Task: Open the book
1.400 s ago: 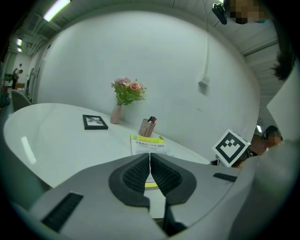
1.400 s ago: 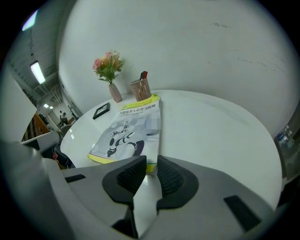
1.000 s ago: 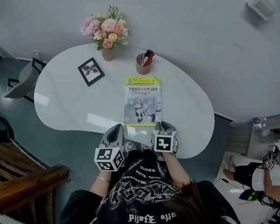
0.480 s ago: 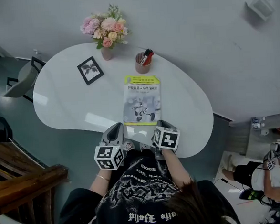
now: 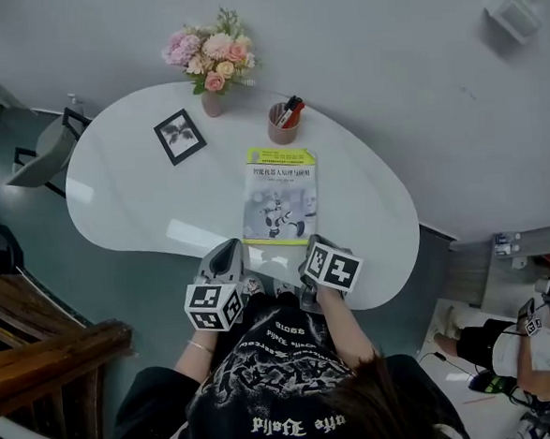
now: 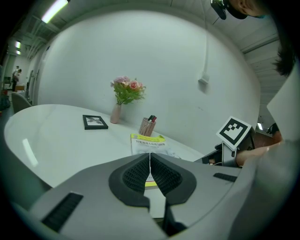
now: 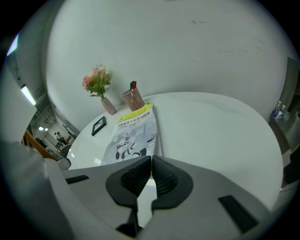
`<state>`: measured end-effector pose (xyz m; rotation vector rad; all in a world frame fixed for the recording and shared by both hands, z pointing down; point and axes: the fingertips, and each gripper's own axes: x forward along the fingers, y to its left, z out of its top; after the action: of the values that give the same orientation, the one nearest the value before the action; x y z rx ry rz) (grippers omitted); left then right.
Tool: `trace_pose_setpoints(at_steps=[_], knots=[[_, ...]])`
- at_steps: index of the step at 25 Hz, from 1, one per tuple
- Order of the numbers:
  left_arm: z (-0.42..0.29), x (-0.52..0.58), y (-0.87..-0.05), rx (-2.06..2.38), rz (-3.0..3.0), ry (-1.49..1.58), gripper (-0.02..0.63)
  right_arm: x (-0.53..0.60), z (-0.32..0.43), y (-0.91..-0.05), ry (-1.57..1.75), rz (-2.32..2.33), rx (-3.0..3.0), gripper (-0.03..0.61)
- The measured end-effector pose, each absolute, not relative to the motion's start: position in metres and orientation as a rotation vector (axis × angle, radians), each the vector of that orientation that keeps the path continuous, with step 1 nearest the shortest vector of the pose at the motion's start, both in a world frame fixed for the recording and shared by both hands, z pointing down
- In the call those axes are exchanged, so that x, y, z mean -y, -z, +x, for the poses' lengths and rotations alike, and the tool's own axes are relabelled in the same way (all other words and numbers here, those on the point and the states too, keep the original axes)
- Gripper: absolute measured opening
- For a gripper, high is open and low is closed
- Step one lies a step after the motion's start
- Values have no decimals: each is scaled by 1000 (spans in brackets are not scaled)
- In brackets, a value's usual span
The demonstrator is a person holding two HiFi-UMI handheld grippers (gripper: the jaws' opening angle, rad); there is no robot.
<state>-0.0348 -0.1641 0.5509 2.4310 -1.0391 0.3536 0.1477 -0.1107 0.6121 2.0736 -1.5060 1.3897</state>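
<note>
While both pairs were pressed shut with nothing between their pads, the left tongs [image 6: 150,155] showed only a thin seam where the ribbed black pads met, and the right tongs [image 7: 151,161] were closed the same way at the tip. From above, the left tongs [image 5: 228,251] pointed at the near left corner of the book [image 5: 280,197], and the right tongs [image 5: 312,246] pointed at its near right corner. Whether either tip touched the cover could not be told. The right pair was rolled to one side, so its marker cube [image 5: 333,267] sat tilted. The left pair's marker cube [image 5: 214,307] sat more level.

The book lay closed and flat, cover up, near the middle of the white table [image 5: 123,201]. Its yellow-green band was at the far end, and its near edge was just ahead of both tips. In the left gripper view the book [image 6: 149,142] lay straight beyond the closed pads. In the right gripper view the book [image 7: 131,133] ran away to the left of them.

Past the book's far edge stood a pen cup [image 5: 282,124]. A small framed picture [image 5: 178,138] lay to its left, and a vase of flowers [image 5: 210,66] stood at the table's far rim.
</note>
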Motion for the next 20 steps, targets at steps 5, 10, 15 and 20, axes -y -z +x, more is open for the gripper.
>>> trace_pose_setpoints(at_steps=[5,10,15,20], knots=[[-38,165,-553,1046,2424,-361,25,116,140,-601,-1278,2063,1559,32],[-39,165,-555,1036,2417,-362,25,126,124,-591,-1287,2052,1676,32],[-39,167,-555,1032,2420,-357,25,129,121,-581,-1376,2076,1698,32],[-44,169,-554,1046,2416,-350,25,135,110,-573,-1373,2057,1753,31]])
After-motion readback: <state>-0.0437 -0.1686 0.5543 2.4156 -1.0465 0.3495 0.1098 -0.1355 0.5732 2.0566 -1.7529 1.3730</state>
